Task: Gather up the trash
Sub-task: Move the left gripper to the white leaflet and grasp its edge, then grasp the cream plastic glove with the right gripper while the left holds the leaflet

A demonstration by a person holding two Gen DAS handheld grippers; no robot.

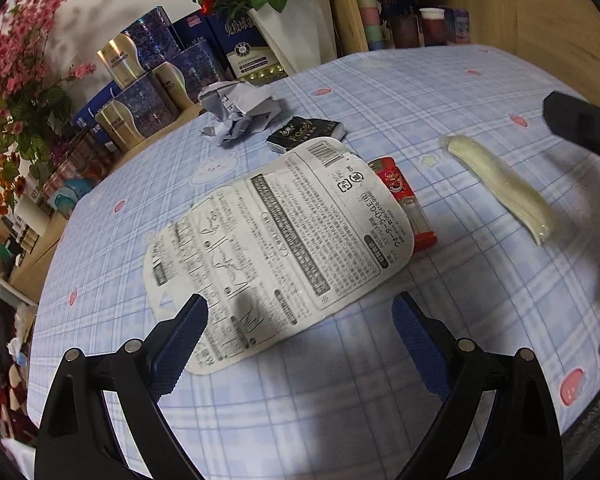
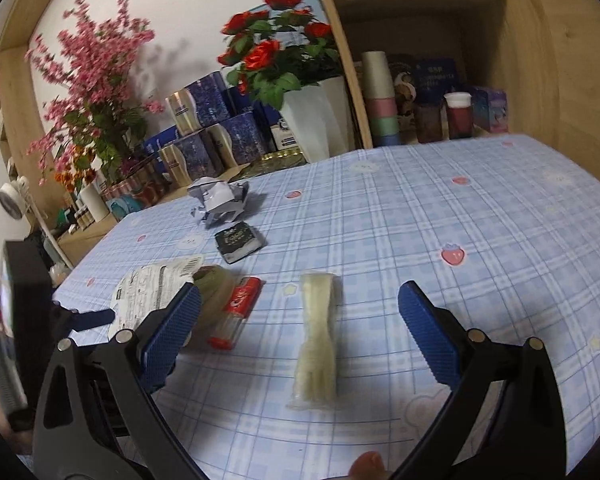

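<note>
Nearest in the right wrist view, the right tool (image 2: 300, 328) hangs just above the bench (image 2: 480, 216) with its blue-padded jaws spread wide and nothing between them. Directly ahead of it, centred in the gap, lies a clear packet of plastic cutlery (image 2: 318, 340); its long axis runs straight away from the tool, in line with the fingers, so the jaws already straddle its narrow width, and a short push forward and down looks like all the grasp needs. The left tool (image 1: 300, 320) is likewise wide and empty, and its left pad overlaps the near corner of a flat white printed pouch (image 1: 268, 248), which lies diagonally, running up and to the right from that tool. The pouch looks thin and flush to the cloth, so pinching it may mean catching an edge rather than the face. Just beyond the pouch's right edge and touching it, a red-and-clear wrapper (image 1: 406, 200) lies on the same slant. Seen from the left side, the cutlery packet sits well off to the right, so the right hand is clearly the nearer one for it. Farther back are a small black sachet (image 1: 306, 134) and, behind it, a crumpled ball of paper (image 1: 240, 110). None of the trash appears collected yet.
</note>
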